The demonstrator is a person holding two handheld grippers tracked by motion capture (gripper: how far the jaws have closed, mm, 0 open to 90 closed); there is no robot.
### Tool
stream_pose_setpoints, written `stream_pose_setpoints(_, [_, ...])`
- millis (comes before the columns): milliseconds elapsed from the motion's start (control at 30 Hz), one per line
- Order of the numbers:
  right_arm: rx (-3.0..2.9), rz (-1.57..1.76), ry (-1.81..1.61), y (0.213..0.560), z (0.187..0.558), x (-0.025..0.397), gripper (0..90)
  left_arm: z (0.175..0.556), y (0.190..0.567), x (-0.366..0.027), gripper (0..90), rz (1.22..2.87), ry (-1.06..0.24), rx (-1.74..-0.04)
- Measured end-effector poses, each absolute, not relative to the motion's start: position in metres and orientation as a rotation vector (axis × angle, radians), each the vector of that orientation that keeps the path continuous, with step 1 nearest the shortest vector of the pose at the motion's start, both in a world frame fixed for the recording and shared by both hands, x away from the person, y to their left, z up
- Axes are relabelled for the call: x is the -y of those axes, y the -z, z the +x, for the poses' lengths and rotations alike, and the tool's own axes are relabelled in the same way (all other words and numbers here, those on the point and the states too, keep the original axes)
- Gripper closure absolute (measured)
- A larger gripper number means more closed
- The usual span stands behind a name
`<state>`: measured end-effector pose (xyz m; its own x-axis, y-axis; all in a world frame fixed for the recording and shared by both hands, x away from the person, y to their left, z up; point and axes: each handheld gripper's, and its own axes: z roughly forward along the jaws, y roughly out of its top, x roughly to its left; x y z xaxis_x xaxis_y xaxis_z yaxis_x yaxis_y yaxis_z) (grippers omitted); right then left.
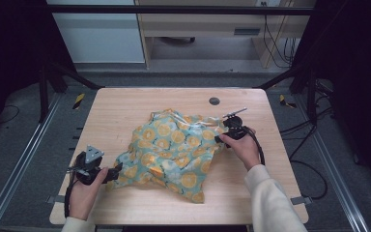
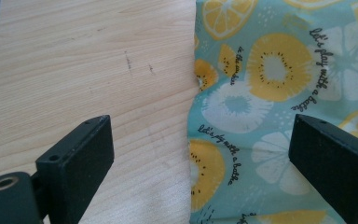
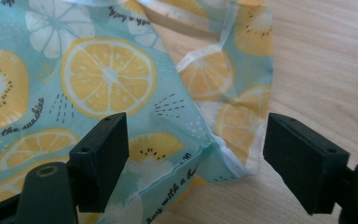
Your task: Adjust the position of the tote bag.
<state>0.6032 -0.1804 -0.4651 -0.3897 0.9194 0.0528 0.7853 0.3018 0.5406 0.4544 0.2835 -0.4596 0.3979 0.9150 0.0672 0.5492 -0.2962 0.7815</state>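
A crumpled teal cloth (image 1: 174, 150) printed with yellow citrus slices lies in the middle of the wooden table (image 1: 121, 106). My left gripper (image 1: 117, 171) is at the cloth's near left corner, open. In the left gripper view its jaws straddle the cloth's edge (image 2: 193, 140), one over bare wood and one over the fabric (image 2: 265, 93). My right gripper (image 1: 220, 136) is at the cloth's right corner, open. In the right gripper view a hemmed, folded corner (image 3: 223, 154) of the cloth (image 3: 98, 79) lies between the spread jaws.
A small dark round disc (image 1: 214, 101) sits near the table's far edge. Bare wood (image 1: 251, 193) surrounds the cloth on all sides. Black frame rails and cables run along the floor to both sides of the table.
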Motion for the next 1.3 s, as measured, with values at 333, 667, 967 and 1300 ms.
stream_pose_setpoints(333, [-2.351, 1.513, -0.656, 0.469, 0.599, 0.172, 40.7, 0.455, 0.46, -0.283, 6.7, 1.975, -0.684, -1.249])
stream_pose_setpoints(667, [-2.395, 1.495, -0.631, 0.477, 0.595, 0.17, 50.6, 0.455, 0.46, -0.283, 6.7, 1.974, -0.683, -1.247])
stream_pose_setpoints(967, [-2.384, 1.444, -0.65, 0.478, 0.591, 0.173, 73.9, 0.455, 0.459, -0.283, 6.9, 1.974, -0.685, -1.247])
stream_pose_setpoints(1300, [-2.369, 1.389, -0.781, 0.47, 0.588, 0.178, 90.0, 0.455, 0.458, -0.283, 7.2, 1.971, -0.68, -1.243])
